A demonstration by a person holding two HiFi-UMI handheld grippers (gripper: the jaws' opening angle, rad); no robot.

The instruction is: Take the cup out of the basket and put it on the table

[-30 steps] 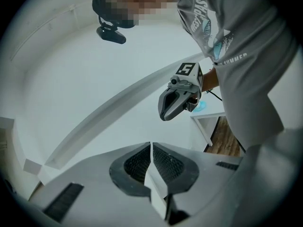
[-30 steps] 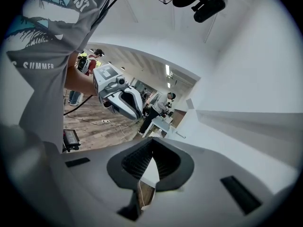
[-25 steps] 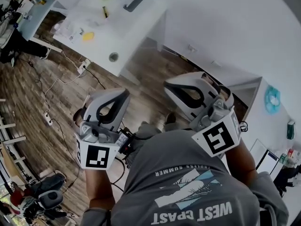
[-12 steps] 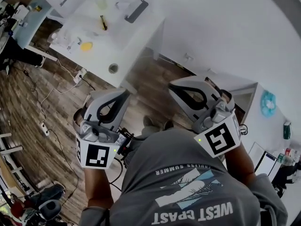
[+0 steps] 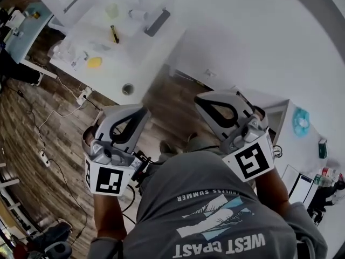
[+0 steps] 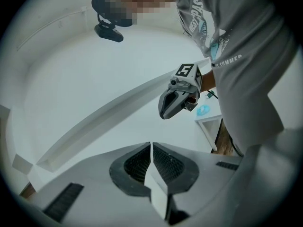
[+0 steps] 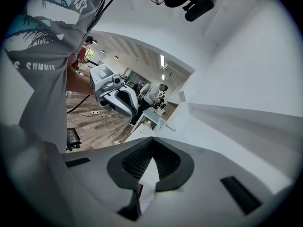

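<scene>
Both grippers are held up in front of the person's chest, above a wooden floor. My left gripper (image 5: 144, 111) is shut with nothing between its jaws; the left gripper view shows the jaws (image 6: 151, 146) meeting against a bare white wall. My right gripper (image 5: 201, 98) is shut and empty too, its jaws (image 7: 152, 142) closed in the right gripper view. A white table (image 5: 141, 63) stands ahead at the upper left, well away from both grippers. A small pale cup-like thing (image 5: 111, 9) sits on it, too small to tell for sure. I see no basket.
On the table lie a yellow object (image 5: 94, 62), a pen (image 5: 114, 34) and a dark handle-shaped item (image 5: 156, 21). Cables and a power strip (image 5: 82, 96) trail across the floor at left. A white unit with a blue round thing (image 5: 300, 122) stands at right.
The table has slid lower in the head view and more of its top shows. Both grippers keep the same pose, still shut.
</scene>
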